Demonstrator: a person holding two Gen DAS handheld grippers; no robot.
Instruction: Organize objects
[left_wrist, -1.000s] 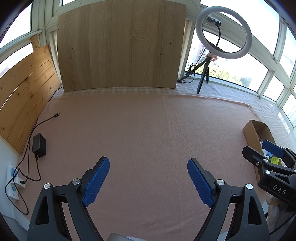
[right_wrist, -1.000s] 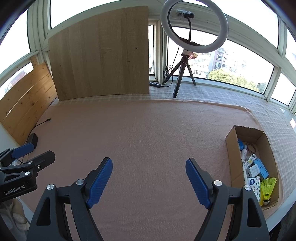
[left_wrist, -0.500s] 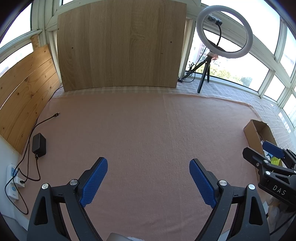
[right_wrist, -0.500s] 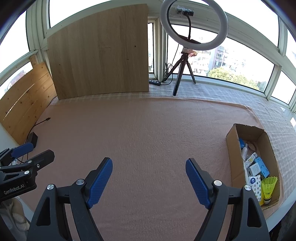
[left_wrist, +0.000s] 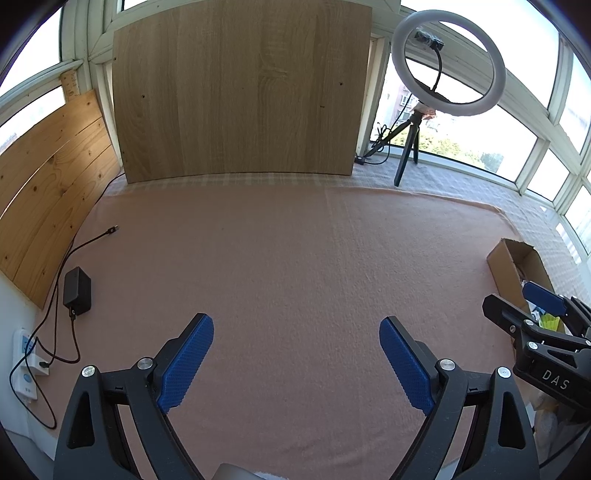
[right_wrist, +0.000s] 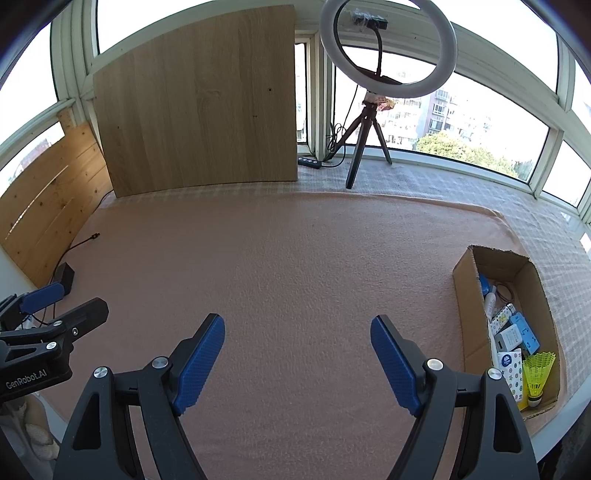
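A cardboard box (right_wrist: 466, 291) stands at the right edge of the pink blanket (right_wrist: 295, 266). It holds several small items, among them a yellow shuttlecock (right_wrist: 537, 373), a blue packet (right_wrist: 526, 334) and a white bottle (right_wrist: 490, 301). The box also shows in the left wrist view (left_wrist: 504, 267). My left gripper (left_wrist: 296, 328) is open and empty above the blanket. My right gripper (right_wrist: 297, 326) is open and empty, left of the box. Each gripper shows at the edge of the other's view.
A ring light on a tripod (right_wrist: 369, 122) stands at the back right. A wooden board (left_wrist: 240, 92) leans against the back windows. Wooden planks (left_wrist: 48, 184), a black power adapter (left_wrist: 77, 291) with cable and a white power strip (left_wrist: 26, 363) lie at the left.
The left gripper's jaws have opened slightly wider. The right view has shifted a little; the box looks slightly lower and nearer.
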